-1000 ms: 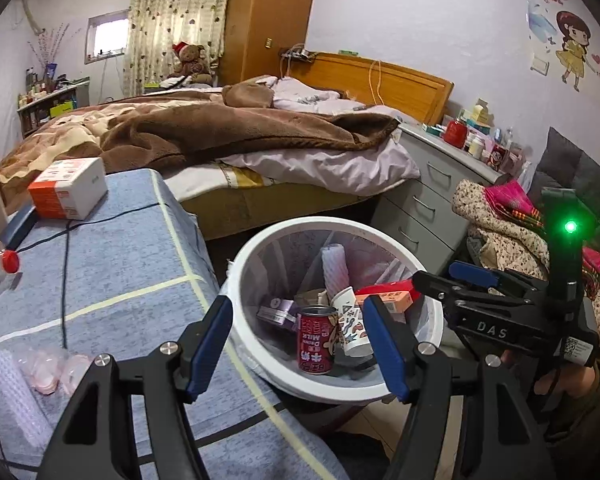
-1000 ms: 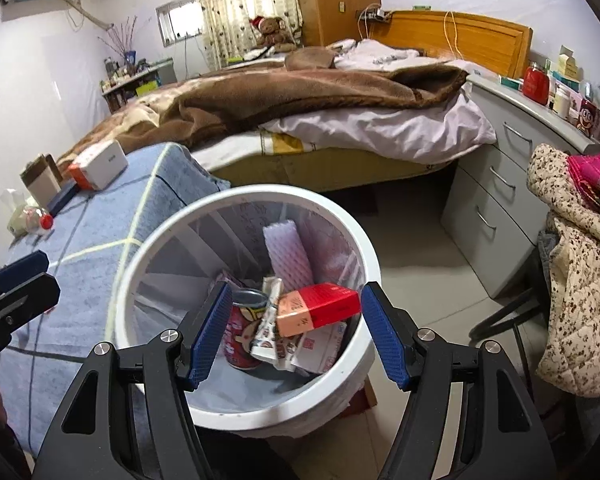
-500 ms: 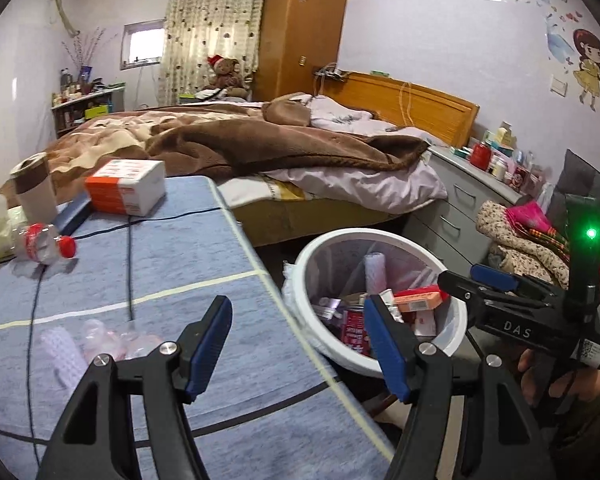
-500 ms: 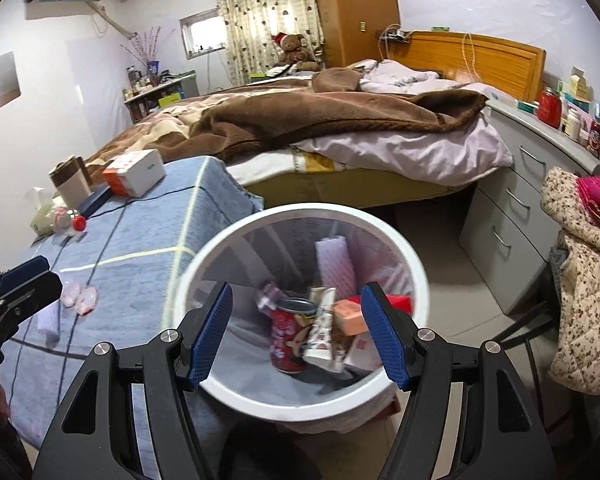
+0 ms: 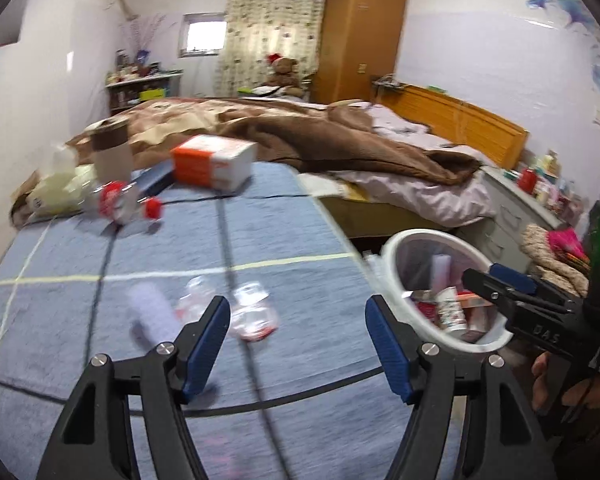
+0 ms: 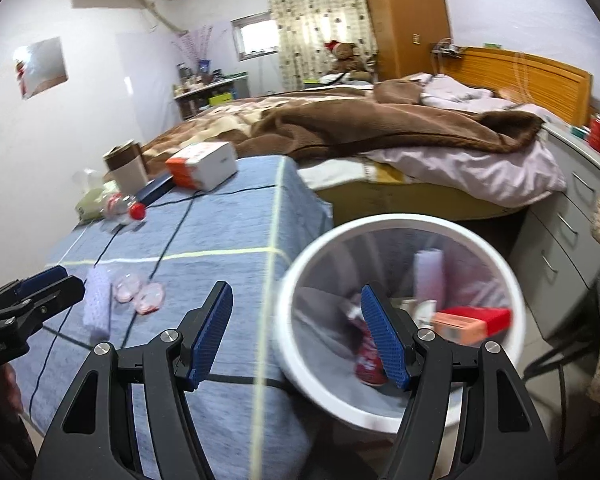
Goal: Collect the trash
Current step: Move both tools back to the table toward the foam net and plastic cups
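Far left on the worktop (image 5: 284, 240): plastic bottle (image 5: 120, 202), red cap. Nearer, foam sleeve (image 5: 152, 316) and clear wrappers (image 5: 252, 316), probably next to collect. Left gripper (image 5: 296, 340) empty, spread wide, aimed at wrappers. Right gripper (image 6: 296, 328) likewise parted, empty, beside white bin (image 6: 496, 264) holding trash. "DAS" on right gripper body.
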Available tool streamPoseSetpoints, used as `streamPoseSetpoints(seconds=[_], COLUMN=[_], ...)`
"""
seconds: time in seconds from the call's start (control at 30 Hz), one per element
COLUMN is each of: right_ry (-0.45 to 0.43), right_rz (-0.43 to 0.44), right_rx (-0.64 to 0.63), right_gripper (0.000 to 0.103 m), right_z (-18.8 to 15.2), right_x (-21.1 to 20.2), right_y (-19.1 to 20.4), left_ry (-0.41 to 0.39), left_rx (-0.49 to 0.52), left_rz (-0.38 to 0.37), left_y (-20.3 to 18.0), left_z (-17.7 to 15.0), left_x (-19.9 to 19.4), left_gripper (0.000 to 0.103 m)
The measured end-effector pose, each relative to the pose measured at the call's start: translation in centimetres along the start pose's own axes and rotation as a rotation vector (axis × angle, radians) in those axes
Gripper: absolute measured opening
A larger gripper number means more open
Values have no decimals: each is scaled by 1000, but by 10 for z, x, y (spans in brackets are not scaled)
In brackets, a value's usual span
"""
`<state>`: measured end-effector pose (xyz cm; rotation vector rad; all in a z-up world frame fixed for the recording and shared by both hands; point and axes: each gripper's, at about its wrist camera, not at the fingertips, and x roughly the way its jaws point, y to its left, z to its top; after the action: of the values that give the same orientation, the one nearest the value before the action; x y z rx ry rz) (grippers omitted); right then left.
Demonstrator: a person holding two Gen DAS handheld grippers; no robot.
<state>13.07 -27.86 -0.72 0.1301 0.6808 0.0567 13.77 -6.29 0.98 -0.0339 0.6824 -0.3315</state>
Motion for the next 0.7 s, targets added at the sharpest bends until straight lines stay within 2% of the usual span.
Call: streamPoseSetpoints(seconds=[0.2,0.4,0.5,0.7], right_ry=[33,64,75,92], right_rz=[59,109,123,142], right_rx=[-51,-87,-112,-133], right_gripper=[68,68,68,68], right_z=[-2,-1,-1,1], right_x=[19,35,42,50], right_y=[28,50,63,76], left_ry=[40,101,138,160], left_rx=[-68,-118,-163,-209], left_rz=[82,128,116,77], left_y=[39,66,77,87], left_z=[-16,-28,-33,-32], left_x=[3,18,30,48], left_gripper=[73,74,74,74])
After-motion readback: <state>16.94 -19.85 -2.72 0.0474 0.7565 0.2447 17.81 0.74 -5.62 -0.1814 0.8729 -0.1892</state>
